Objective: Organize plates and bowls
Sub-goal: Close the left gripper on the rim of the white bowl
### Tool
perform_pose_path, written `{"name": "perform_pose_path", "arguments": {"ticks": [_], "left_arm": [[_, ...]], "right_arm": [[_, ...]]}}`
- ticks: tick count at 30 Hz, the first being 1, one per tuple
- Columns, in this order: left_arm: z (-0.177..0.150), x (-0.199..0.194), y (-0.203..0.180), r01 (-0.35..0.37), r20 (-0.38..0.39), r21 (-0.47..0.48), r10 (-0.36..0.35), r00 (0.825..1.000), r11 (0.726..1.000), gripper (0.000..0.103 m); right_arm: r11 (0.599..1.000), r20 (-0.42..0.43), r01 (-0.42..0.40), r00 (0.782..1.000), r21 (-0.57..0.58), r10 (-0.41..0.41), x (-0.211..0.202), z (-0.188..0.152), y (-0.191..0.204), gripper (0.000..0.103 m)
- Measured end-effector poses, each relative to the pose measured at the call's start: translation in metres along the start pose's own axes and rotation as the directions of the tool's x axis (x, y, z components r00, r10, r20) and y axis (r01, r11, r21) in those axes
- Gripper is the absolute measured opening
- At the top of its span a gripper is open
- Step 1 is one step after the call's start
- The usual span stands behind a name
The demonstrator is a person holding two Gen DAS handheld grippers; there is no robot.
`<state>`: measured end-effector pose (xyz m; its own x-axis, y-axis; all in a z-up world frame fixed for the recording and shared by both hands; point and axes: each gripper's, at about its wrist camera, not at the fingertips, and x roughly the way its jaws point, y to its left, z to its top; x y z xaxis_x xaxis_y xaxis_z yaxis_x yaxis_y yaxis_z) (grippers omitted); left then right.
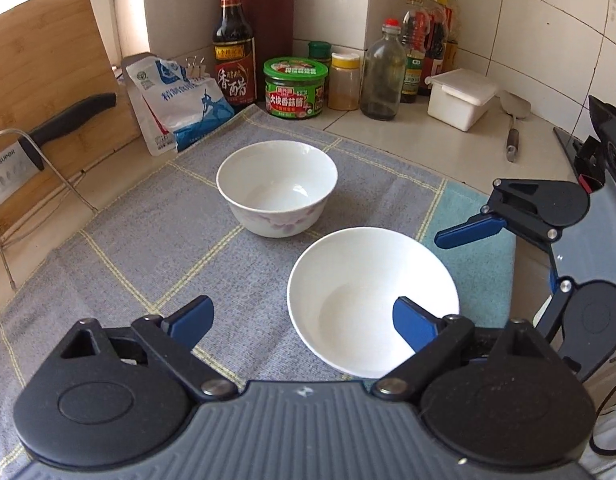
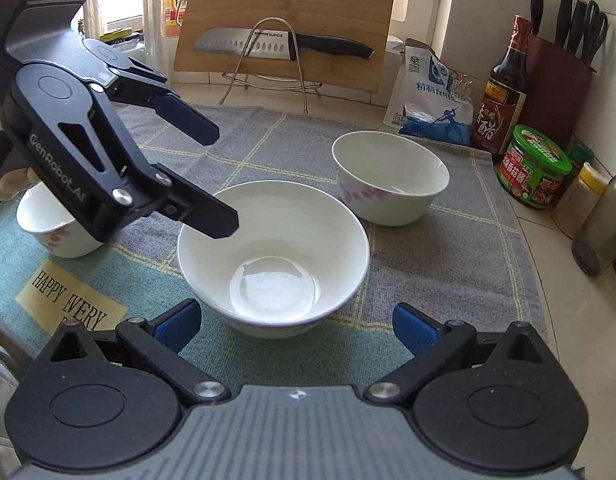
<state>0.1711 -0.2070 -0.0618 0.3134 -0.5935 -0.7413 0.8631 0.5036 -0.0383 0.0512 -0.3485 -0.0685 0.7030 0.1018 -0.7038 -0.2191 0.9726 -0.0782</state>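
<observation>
White tiles line the walls of a kitchen corner, and a grey checked cloth with a teal patch covers the counter.

Far left in the right wrist view, a flowered small bowl stands on the teal patch, partly hidden behind the left gripper. That gripper hangs over the cloth with its jaws wide apart and nothing between them; its lower fingertip reaches over the near-left rim of the plain white bowl, and whether it touches the rim cannot be told. Behind it, a bamboo cutting board leans against the wall with a knife resting on a wire rack in front of it.

The plain white bowl sits upright and empty at the middle of the cloth, just ahead of the right gripper, whose blue-padded jaws stand wide on either side of the bowl's near edge without pressing it.

Farther back and to the right, a second flowered bowl stands upright on the grey cloth, apart from the plain one. Beyond it come a blue and white bag, a dark vinegar bottle, a green-lidded jar and, in the left wrist view, a white lidded box at the far right of the counter.
</observation>
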Motion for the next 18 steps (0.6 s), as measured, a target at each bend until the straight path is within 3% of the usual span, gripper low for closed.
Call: {"name": "perform_pose_path", "arguments": {"ticks": [12,15,18], "left_arm": [[0.011,0.027,0.0,0.011,-0.087,-0.05,-0.015,0.996,0.999,0.065],[0.014,0.03,-0.002,0.004,-0.096,-0.048,-0.009,0.995,0.999,0.064],[0.016,0.033,-0.003,0.015,-0.111,-0.052,-0.02,0.994,0.999,0.056]], "right_arm": [[0.992,0.03,-0.104,0.994,-0.071,0.106,0.008,0.0,-0.008,0.091],[0.987,0.035,-0.131,0.99,-0.089,0.134,0.007,-0.001,-0.01,0.088],[0.983,0.038,-0.148,0.987,-0.107,0.153,0.007,-0.001,-0.011,0.087]]}}
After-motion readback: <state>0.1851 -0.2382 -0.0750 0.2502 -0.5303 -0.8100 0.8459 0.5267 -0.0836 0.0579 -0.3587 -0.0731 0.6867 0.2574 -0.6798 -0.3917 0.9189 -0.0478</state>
